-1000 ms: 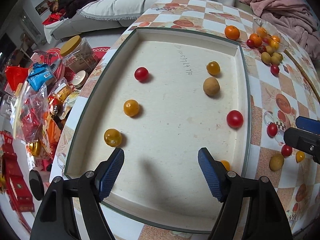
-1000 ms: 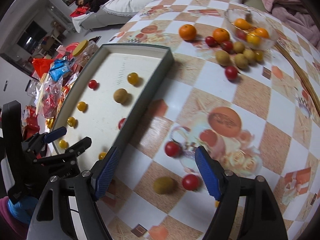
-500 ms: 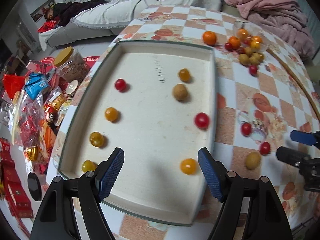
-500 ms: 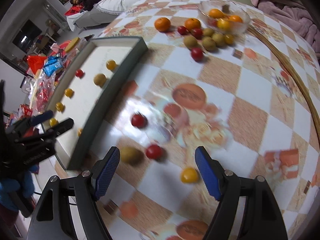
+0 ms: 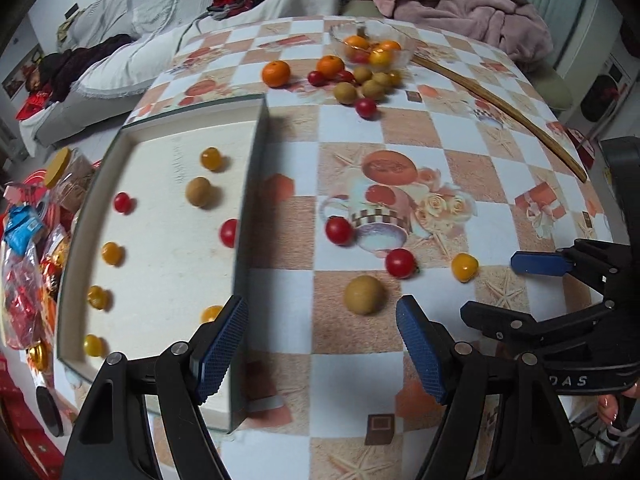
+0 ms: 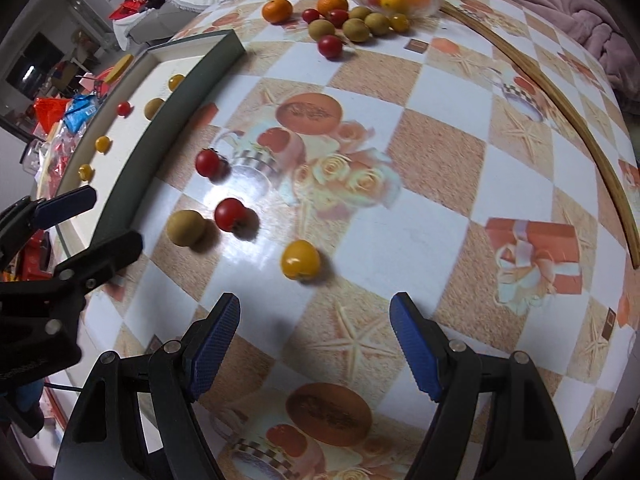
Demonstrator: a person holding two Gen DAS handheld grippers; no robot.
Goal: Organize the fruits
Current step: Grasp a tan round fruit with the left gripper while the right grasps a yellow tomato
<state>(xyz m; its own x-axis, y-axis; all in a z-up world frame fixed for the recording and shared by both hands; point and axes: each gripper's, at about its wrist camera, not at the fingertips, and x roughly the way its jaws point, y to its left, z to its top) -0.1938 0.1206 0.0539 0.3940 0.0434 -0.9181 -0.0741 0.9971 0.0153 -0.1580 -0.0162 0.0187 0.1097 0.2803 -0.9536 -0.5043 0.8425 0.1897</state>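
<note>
Both-handed, the left gripper and right gripper gape wide, holding nothing. Nearby on the table, a yellow tomato lies just ahead of the right one.

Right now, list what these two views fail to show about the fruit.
- Glass bowl: left view, too far and small to count the fruit inside.
- Tray: right view, its near wall hides the floor beside it.
- Yellow tomato: left view, half covered by a pad of the left tongs.
- Tray's near corner: left view, behind the same tongs.
</note>
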